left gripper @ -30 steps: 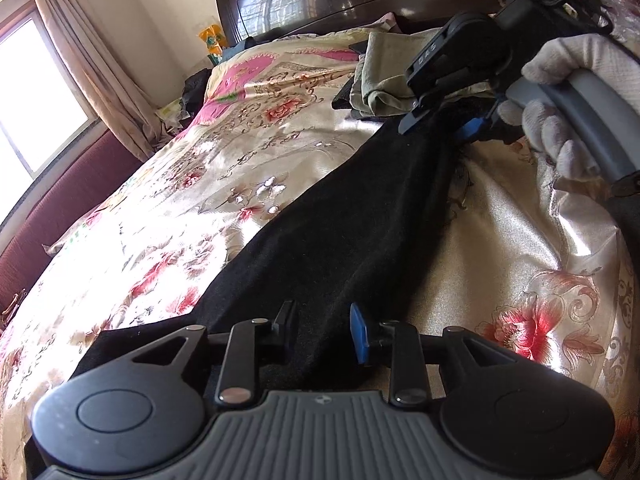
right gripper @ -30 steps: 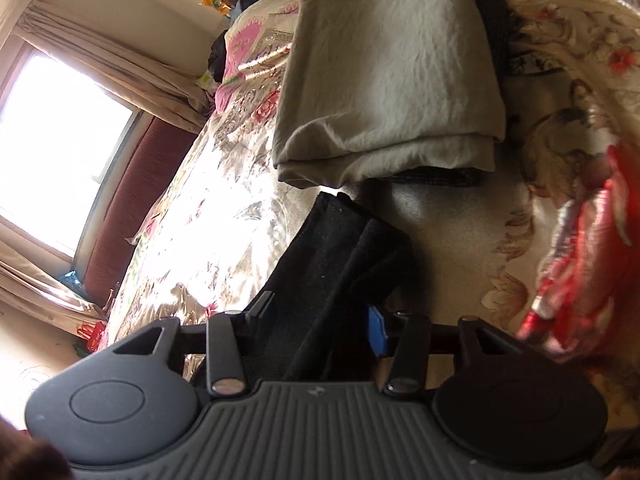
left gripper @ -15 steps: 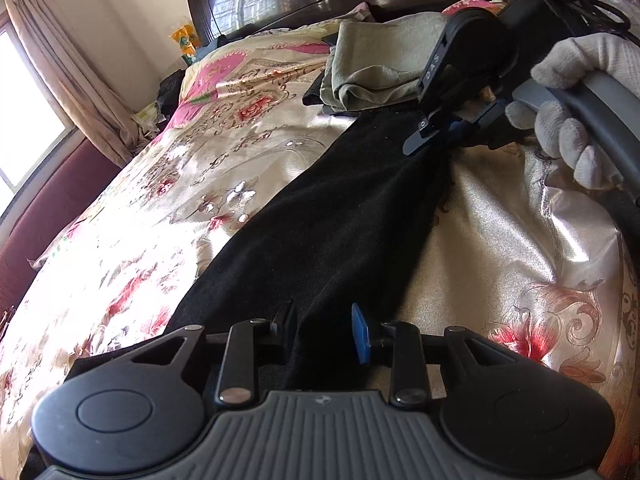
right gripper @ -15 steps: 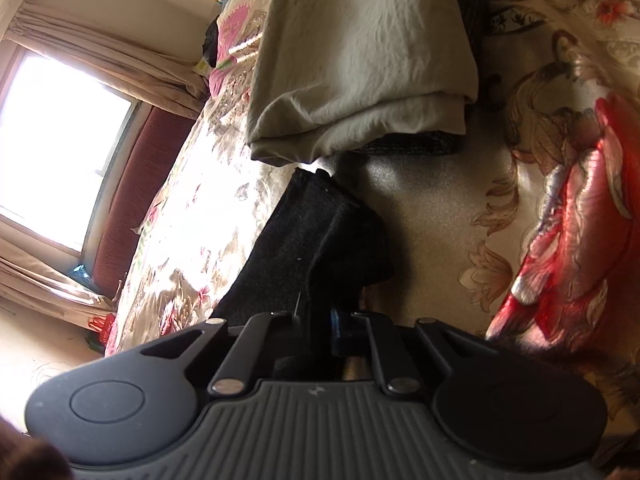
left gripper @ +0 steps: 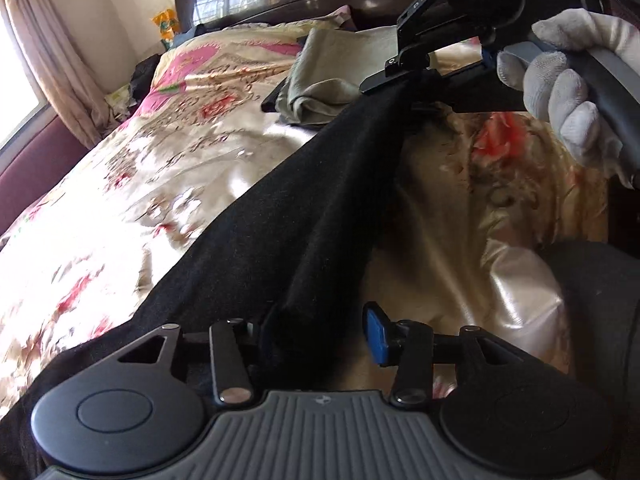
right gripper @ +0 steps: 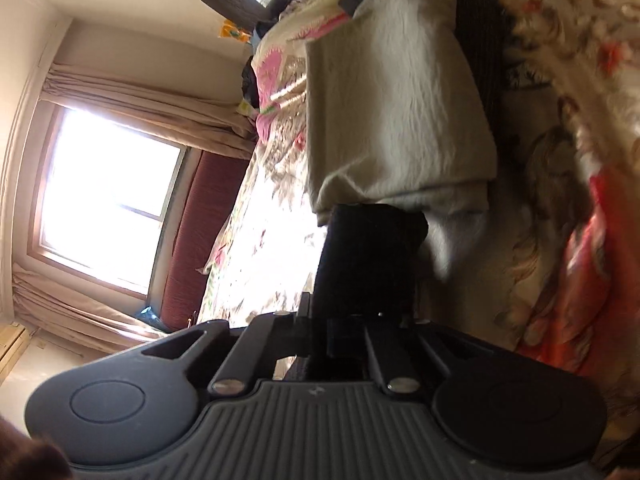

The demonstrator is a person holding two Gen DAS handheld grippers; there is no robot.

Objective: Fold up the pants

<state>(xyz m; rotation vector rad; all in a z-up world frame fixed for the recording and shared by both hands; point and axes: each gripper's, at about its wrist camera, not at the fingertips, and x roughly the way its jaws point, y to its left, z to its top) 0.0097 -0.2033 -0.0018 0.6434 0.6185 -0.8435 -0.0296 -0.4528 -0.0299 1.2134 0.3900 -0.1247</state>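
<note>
The black pants (left gripper: 288,216) stretch as a long band across the floral bedspread (left gripper: 160,168). My left gripper (left gripper: 320,328) is at their near end with its jaws opening. The cloth hangs against the left finger, and a gap shows between it and the blue pad (left gripper: 376,336). My right gripper (left gripper: 416,76), held by a white-gloved hand (left gripper: 560,92), is shut on the far end of the pants and holds it off the bed. In the right wrist view the right gripper (right gripper: 336,332) is closed, with the black cloth (right gripper: 372,264) bunched just ahead of its fingers.
A folded beige garment (right gripper: 392,112) lies on a dark one near the headboard (left gripper: 280,0), just past the pants' far end. A window (right gripper: 108,196) with curtains and a maroon bench (right gripper: 196,232) run along the bed's left side. A dark rounded shape (left gripper: 600,300) sits at the right edge.
My right gripper's jaws closed on the pants' far end and raised it off the bed, rolling as they went. My left gripper's jaws spread wider, freeing the cloth from the blue pad.
</note>
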